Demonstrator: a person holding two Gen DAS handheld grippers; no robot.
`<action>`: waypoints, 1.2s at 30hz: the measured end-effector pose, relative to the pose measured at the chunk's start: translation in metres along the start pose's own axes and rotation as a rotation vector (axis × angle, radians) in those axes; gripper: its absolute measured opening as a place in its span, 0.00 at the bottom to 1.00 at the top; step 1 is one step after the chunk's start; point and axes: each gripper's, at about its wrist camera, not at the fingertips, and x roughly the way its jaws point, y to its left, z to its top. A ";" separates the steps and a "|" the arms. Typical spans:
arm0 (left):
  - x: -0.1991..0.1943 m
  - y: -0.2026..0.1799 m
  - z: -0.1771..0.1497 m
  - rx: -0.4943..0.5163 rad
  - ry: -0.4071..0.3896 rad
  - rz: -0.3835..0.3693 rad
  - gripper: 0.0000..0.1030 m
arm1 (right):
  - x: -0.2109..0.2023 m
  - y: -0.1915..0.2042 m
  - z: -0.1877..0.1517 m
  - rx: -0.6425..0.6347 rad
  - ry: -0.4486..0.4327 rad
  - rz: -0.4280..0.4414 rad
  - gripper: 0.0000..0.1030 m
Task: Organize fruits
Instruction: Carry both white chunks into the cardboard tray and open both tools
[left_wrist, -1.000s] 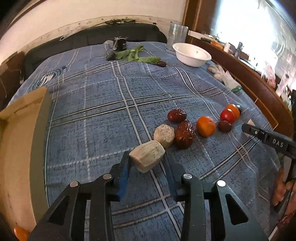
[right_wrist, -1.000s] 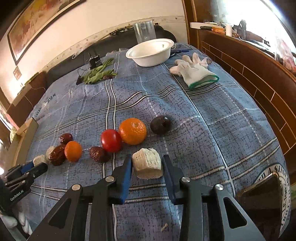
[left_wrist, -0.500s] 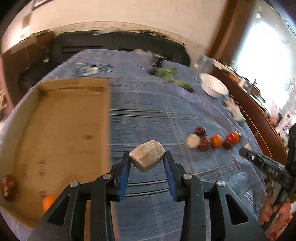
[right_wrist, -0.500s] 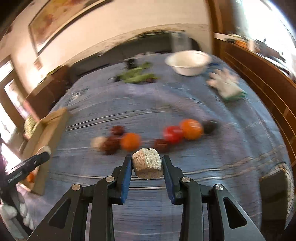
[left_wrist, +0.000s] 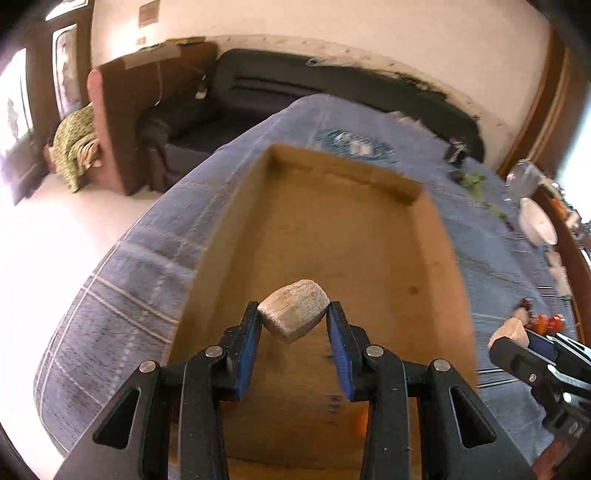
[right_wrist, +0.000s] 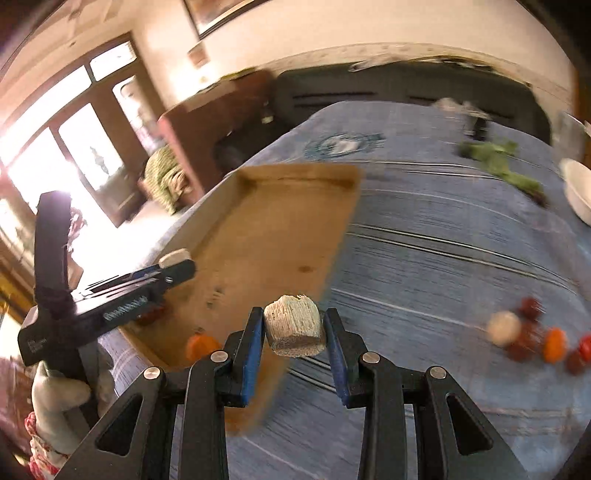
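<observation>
My left gripper (left_wrist: 292, 325) is shut on a pale beige chunk of fruit (left_wrist: 293, 315) and holds it above the floor of a shallow cardboard box (left_wrist: 332, 236). My right gripper (right_wrist: 294, 330) is shut on a second pale fibrous chunk (right_wrist: 293, 325), just over the box's (right_wrist: 258, 236) right edge. The left gripper also shows in the right wrist view (right_wrist: 173, 264) with its chunk above the box. An orange fruit (right_wrist: 201, 345) lies in the box's near corner. Several red, orange and dark fruits (right_wrist: 532, 336) remain in a row on the blue cloth.
The blue checked cloth (right_wrist: 443, 229) covers the table. A white bowl (right_wrist: 578, 192) and green leaves (right_wrist: 498, 162) lie at the far right. A dark sofa (left_wrist: 295, 88) stands behind the table, whose left edge drops to the floor.
Both grippers have swung left from the fruit row to the cardboard box, each still holding its chunk. The left one is now over the box's inside.
</observation>
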 end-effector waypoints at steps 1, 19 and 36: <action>0.003 0.003 0.000 -0.005 0.008 0.006 0.34 | 0.009 0.007 0.002 -0.009 0.015 0.008 0.35; -0.004 0.030 -0.003 -0.081 -0.004 -0.034 0.46 | 0.085 0.048 0.005 -0.092 0.114 -0.020 0.40; -0.067 -0.030 -0.019 0.000 -0.081 -0.099 0.66 | -0.034 -0.022 -0.037 0.071 -0.071 -0.040 0.66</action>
